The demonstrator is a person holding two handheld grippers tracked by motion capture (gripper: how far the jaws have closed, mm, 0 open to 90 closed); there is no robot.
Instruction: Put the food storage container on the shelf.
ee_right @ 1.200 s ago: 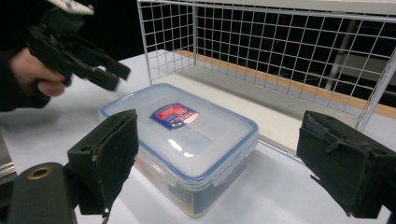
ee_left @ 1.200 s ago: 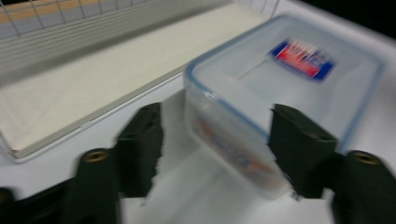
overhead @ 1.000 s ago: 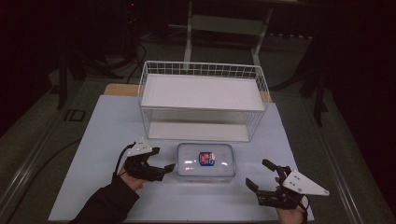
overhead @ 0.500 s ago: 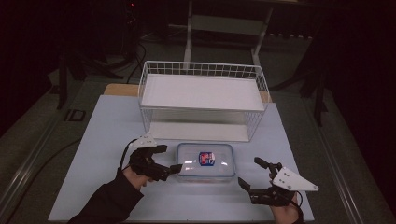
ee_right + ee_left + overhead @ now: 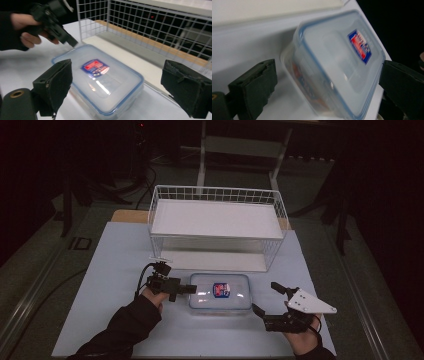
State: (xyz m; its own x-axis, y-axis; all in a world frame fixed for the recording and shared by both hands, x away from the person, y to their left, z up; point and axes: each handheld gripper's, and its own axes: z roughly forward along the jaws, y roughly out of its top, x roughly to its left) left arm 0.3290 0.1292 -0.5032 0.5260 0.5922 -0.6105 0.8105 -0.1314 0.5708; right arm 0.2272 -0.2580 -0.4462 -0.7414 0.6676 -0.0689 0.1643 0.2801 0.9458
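A clear plastic box (image 5: 220, 291) with a blue-edged lid lies flat on the white table (image 5: 115, 265), in front of a white wire basket (image 5: 216, 225). The box is near the basket but does not touch it. On the lid there is a small red and blue label (image 5: 221, 289), about in the middle.

The left gripper (image 5: 187, 289) is at the left short end of the box. A hand in a dark sleeve (image 5: 131, 320) holds it, and its tip points to the right, at the box. In the left gripper view, the 2 jaws stand wide apart, 1 on each side of the box (image 5: 337, 67), and the box end is between them. I cannot tell if a jaw touches the plastic; there is a gap on the left jaw side, and the right jaw is just beside the lid edge.

The right gripper (image 5: 264, 299) is at the right side of the box, a little nearer to the person, with the grey three-cornered plate (image 5: 310, 302) on top. Its jaws are also spread wide. In the right gripper view they frame the box (image 5: 100, 80) from the near corner, and they hold nothing. In the same view the left gripper (image 5: 72, 42) is seen farther off, with its tip just at the far corner of the lid, and the mesh wall of the basket (image 5: 155, 30) stands behind.

The lid sits closed on the box. Something reddish is seen inside through the clear wall, but it is too blurred to name.
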